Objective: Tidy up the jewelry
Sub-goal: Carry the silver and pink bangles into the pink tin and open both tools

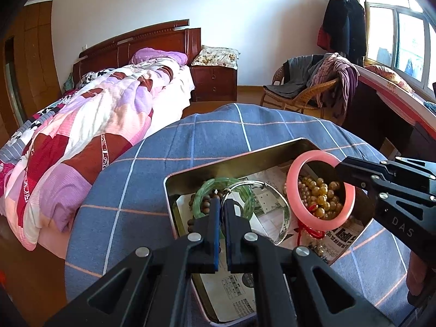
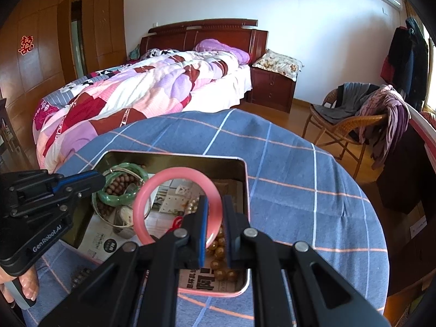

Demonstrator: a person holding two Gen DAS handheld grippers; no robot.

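Left gripper (image 1: 223,204) pinched on thin silver hoop (image 1: 275,188), beside glossy green bangle (image 1: 203,190) and matte wooden beads (image 2: 114,184). Rectangular metal tin (image 1: 231,163), paper-lined. Right gripper (image 2: 215,204) clamped on smooth pink bangle (image 2: 144,190), raised above amber beads (image 1: 321,190). Open checked cloth (image 2: 299,163) past right rim.

We note a pink bangle (image 2: 174,204) held tilted above an open metal tin (image 2: 246,179) lined with newspaper. Inside the tin lie a green bangle (image 1: 222,196), a thin silver bangle (image 1: 283,212), brown wooden beads (image 2: 120,184), golden beads (image 1: 323,194) and a red cord (image 1: 309,229).
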